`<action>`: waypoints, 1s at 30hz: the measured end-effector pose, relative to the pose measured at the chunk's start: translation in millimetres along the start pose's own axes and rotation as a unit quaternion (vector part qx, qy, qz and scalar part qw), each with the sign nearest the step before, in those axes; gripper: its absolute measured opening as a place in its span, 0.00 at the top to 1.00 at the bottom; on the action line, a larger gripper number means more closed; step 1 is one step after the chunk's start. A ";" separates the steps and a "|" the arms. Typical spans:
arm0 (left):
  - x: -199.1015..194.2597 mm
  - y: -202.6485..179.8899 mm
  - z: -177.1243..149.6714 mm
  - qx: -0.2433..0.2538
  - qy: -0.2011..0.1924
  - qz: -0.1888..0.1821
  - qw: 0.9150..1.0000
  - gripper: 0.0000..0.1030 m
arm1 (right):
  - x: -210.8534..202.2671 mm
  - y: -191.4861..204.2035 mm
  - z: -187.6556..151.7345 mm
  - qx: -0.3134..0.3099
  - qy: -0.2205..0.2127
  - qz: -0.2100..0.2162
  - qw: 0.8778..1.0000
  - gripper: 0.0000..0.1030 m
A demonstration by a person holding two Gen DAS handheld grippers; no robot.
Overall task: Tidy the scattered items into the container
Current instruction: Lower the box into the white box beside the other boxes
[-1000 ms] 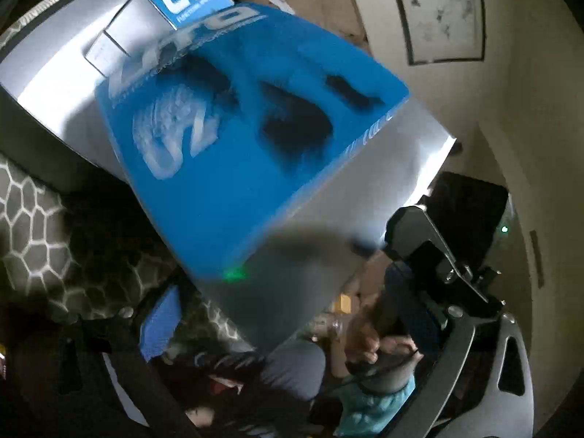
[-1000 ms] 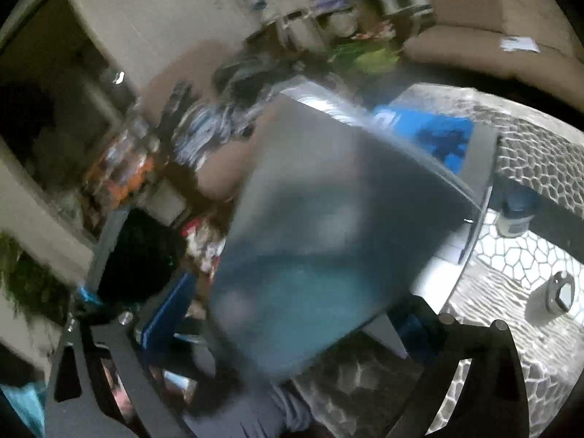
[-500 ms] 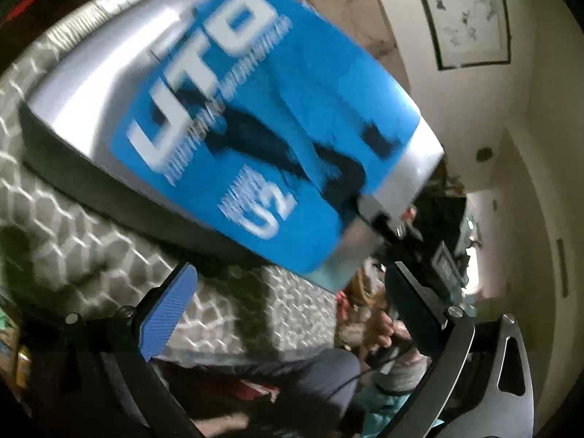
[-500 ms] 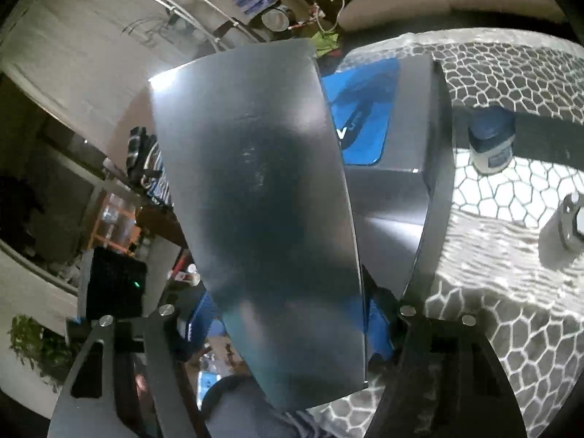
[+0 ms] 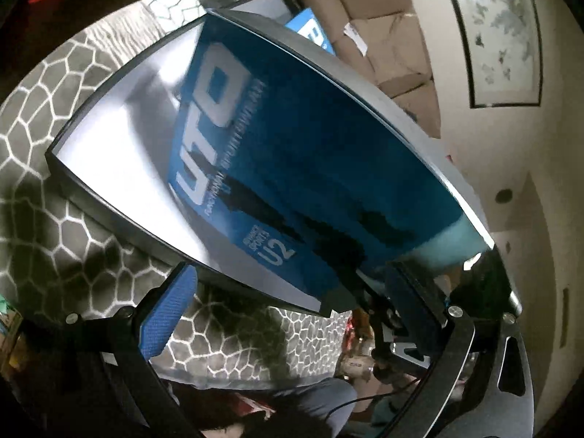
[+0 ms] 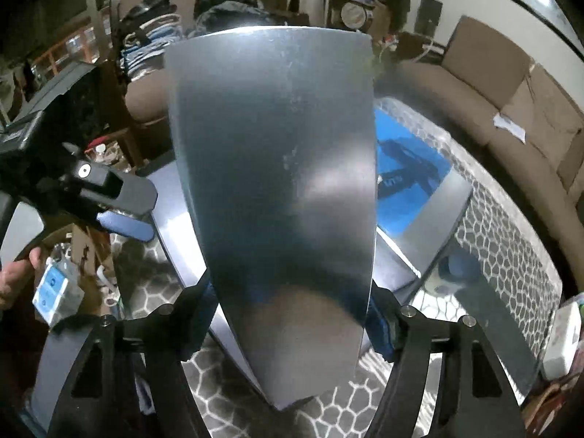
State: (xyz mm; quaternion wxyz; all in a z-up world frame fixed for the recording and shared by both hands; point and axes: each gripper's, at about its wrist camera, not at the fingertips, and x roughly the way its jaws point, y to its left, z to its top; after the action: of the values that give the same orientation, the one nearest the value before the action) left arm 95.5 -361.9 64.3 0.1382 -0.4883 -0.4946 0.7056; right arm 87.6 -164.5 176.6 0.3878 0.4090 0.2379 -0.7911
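The grey box lid (image 6: 277,182) is clamped between the closed jaws of the right gripper (image 6: 292,325), tilted up above the open box (image 5: 120,168), probably so it can be lowered squarely over the box. The box sits on the honeycomb-patterned tabletop (image 5: 73,255), showing a blue printed panel (image 5: 277,168). The left gripper (image 5: 292,310) hovers at the box's near corner with jaws spread, holding nothing, perhaps ready to steady it. At about four o'clock of the box in the right view stands a small blue-capped jar (image 6: 456,266), blurred, not yet packed away.
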 end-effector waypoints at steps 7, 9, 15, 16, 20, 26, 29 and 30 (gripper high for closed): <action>-12.7 7.5 5.7 -0.004 -0.007 -0.004 1.000 0.00 | -30.7 -9.3 -19.6 0.031 -0.022 -0.004 0.999 0.27; -15.0 4.8 6.8 -0.001 -0.005 -0.001 1.000 0.00 | -39.3 -8.3 -20.7 0.027 -0.041 -0.003 0.999 0.32; -28.0 4.3 11.1 -0.003 -0.014 -0.013 1.000 0.00 | -20.0 1.1 -12.9 0.022 -0.030 0.001 0.999 0.37; -31.3 3.3 11.4 0.000 -0.019 -0.014 1.000 0.00 | -13.5 5.2 -9.2 0.018 -0.025 0.001 1.000 0.37; -39.8 2.4 13.6 0.001 -0.024 -0.013 1.000 0.00 | 24.3 16.8 -5.4 0.000 0.013 -0.039 0.999 0.36; -38.4 5.6 18.2 0.001 -0.017 0.005 1.000 0.00 | 24.7 -17.6 -18.1 0.073 0.031 -0.070 0.994 0.37; -37.1 6.6 22.0 -0.002 -0.012 0.010 1.000 0.00 | 3.9 -29.1 -22.6 0.092 0.012 -0.089 0.992 0.36; -36.5 7.1 23.2 -0.005 -0.009 0.011 1.000 0.00 | -1.3 -33.2 -24.4 0.101 0.006 -0.078 0.992 0.36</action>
State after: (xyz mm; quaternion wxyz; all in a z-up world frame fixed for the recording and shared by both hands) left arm 96.1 -403.1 79.4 0.1234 -0.4876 -0.4943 0.7090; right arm 72.6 -127.6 166.2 0.2803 0.4312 0.1905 -0.8362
